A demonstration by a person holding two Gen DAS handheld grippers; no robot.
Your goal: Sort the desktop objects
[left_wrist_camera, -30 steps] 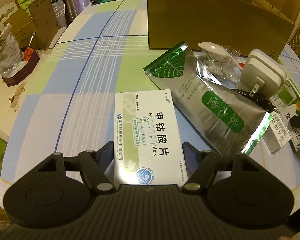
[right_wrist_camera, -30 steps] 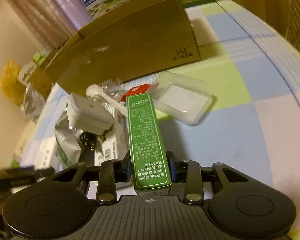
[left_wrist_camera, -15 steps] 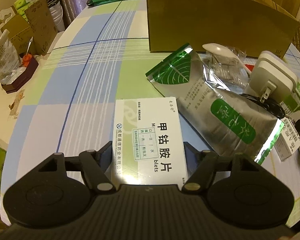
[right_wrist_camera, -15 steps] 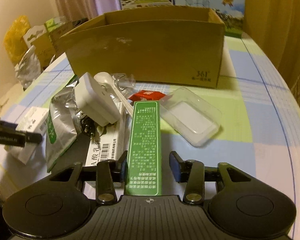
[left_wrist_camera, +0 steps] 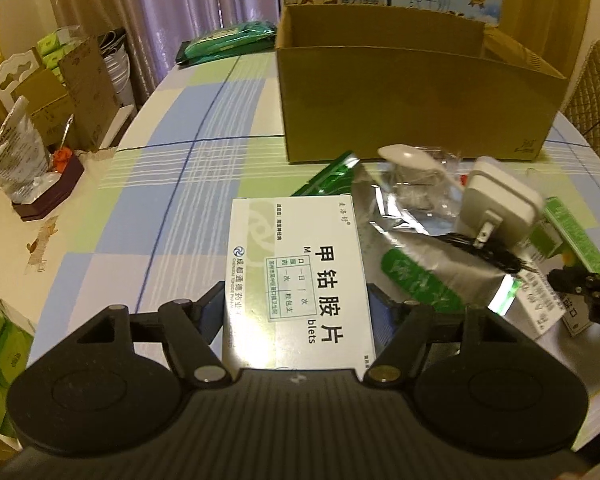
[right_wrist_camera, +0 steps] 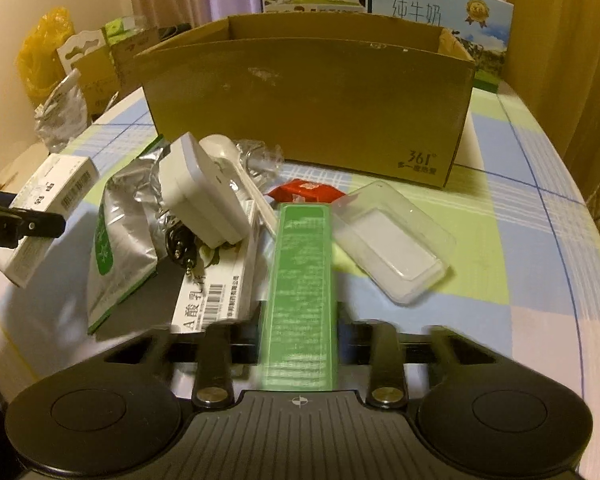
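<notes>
1. Tablet box [left_wrist_camera: 298, 280], white, sits lower centre of the left wrist view, clamped in my left gripper [left_wrist_camera: 298, 312]; I'd carry it level over the cardboard box [left_wrist_camera: 416, 100] at upper right.
2. Right wrist view: my right gripper [right_wrist_camera: 298, 332] pinches the green carton [right_wrist_camera: 300, 292] at lower centre; lift clear of the charger [right_wrist_camera: 204, 196] before dropping.

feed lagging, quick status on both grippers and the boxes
Left gripper shut on white medicine box. Right gripper shut on green box. Cardboard box ahead, open; clutter between.

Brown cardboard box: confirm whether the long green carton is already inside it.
No: the long green carton sits clamped in the right claw, short of the brown cardboard box.
</notes>
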